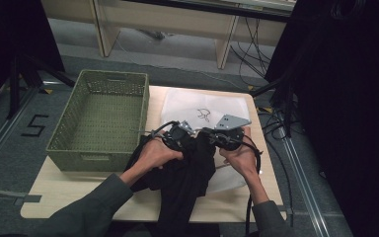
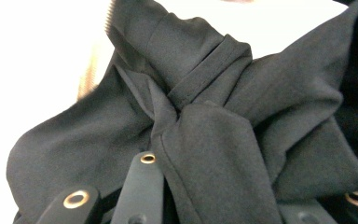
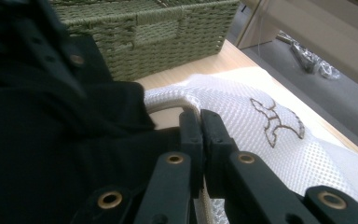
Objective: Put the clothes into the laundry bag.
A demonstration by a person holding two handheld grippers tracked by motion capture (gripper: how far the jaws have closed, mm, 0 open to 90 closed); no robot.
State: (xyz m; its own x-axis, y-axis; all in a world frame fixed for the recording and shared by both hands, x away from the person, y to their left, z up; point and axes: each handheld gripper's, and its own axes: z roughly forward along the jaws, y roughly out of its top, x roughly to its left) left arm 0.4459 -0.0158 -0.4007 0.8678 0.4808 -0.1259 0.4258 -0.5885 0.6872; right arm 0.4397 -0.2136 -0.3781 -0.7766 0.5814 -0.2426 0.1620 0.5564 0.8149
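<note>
High view shows our woven green basket (image 1: 98,116) beside a white mesh bag (image 1: 202,106); both grippers (image 1: 177,134) (image 1: 225,132) pinch the bunched black garment (image 1: 185,173), jaws closed.

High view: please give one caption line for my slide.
Two hand-held grippers hold a black garment beside a green basket.

Setting: lab or recording studio, not a home. Small light wooden table (image 1: 69,205) stands on grey carpeted floor (image 1: 10,148) with a taped "5" marker (image 1: 34,126). Black curtains (image 1: 345,98) to the right, black stand legs (image 1: 24,74) at left, loose cables (image 1: 254,44) on floor. Pale wooden bench frame (image 1: 177,24) behind.
</note>
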